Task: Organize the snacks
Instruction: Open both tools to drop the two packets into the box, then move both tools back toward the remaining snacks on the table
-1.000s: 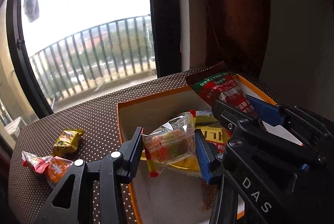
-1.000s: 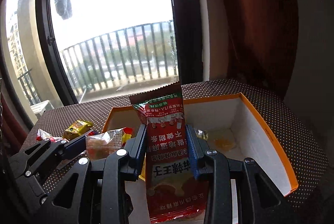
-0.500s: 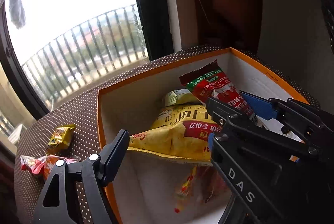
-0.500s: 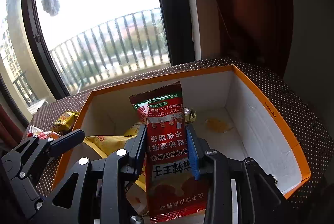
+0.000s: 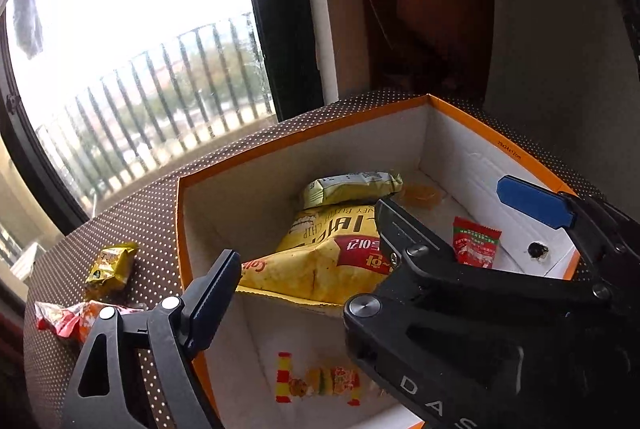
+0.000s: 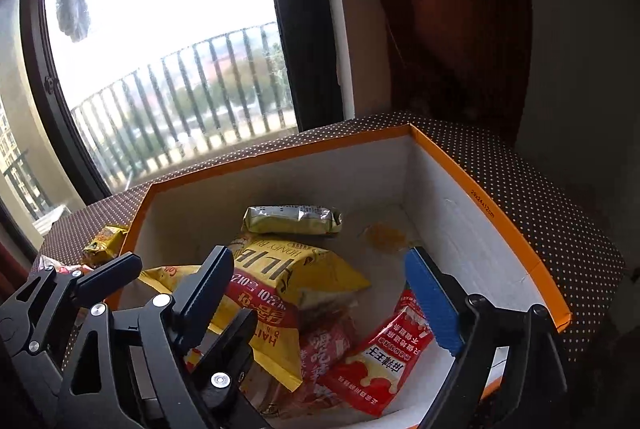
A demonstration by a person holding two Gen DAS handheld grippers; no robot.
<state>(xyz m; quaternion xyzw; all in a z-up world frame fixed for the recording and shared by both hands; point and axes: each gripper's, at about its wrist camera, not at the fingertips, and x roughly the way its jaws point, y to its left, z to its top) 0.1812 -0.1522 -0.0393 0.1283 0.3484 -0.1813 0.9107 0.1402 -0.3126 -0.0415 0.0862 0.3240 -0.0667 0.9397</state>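
Orange-rimmed box (image 6: pixel 500 225) holding yellow chip bag (image 6: pixel 288 281) and, near right, red sachet (image 6: pixel 384 361); left gripper (image 5: pixel 304 249) and right gripper (image 6: pixel 320 289), jaws opening, empty, evidently releasing snacks; two packets (image 5: pixel 108 265) remain outside, left.

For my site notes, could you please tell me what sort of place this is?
Probably a room in a flat, high up: a large window onto a railed balcony, a brown curtain, and a dotted tablecloth under a snack box.

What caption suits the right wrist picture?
Right gripper opening over orange box, red packet lying free beside yellow chip bag.
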